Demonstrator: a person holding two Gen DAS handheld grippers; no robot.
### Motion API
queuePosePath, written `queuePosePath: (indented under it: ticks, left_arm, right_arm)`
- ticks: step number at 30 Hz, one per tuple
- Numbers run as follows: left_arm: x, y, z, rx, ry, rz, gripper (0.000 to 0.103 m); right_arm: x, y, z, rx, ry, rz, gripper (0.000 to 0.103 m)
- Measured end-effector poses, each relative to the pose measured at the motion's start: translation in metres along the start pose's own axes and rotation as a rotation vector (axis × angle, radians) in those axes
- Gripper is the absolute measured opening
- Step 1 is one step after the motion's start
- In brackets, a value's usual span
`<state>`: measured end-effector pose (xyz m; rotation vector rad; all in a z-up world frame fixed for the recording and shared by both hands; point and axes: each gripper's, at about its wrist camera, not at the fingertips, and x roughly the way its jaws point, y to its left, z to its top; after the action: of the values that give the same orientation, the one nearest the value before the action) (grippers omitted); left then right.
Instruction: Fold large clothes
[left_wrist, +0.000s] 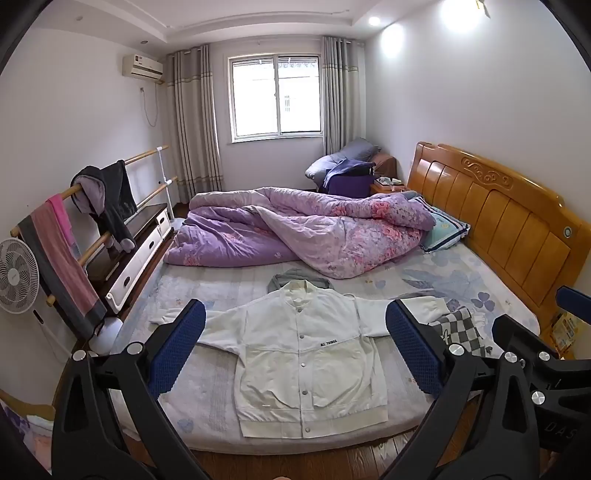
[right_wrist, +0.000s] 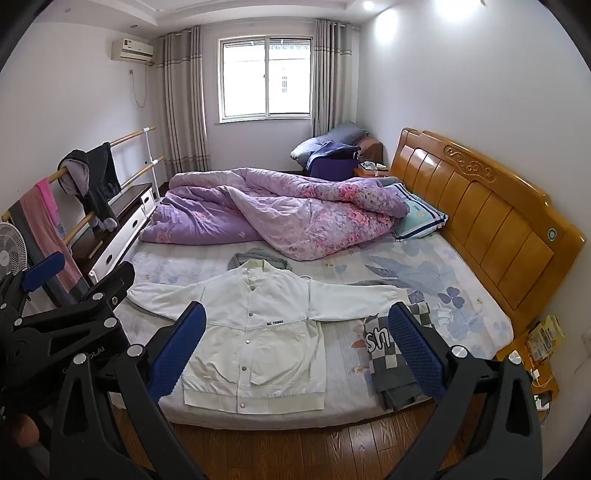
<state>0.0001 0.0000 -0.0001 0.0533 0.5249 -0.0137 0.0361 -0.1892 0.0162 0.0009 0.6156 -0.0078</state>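
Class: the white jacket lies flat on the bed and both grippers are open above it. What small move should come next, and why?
Probably lower the left gripper onto the white jacket's spread left sleeve to fold it inward: both grippers hold nothing, and the buttoned jacket lies flat.

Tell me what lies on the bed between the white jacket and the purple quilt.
A grey garment at the white jacket's collar, then bare sheet before the purple quilt; both views show it.
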Motion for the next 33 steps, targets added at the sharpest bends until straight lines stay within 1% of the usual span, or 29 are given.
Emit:
queuePosePath:
  ticks: [33]
  left_arm:
    - [0.001,-0.003,0.000,0.003,-0.006,0.001,0.098]
  right_arm:
    - [-0.009,-0.009,-0.002,0.000,-0.007,0.001,0.095]
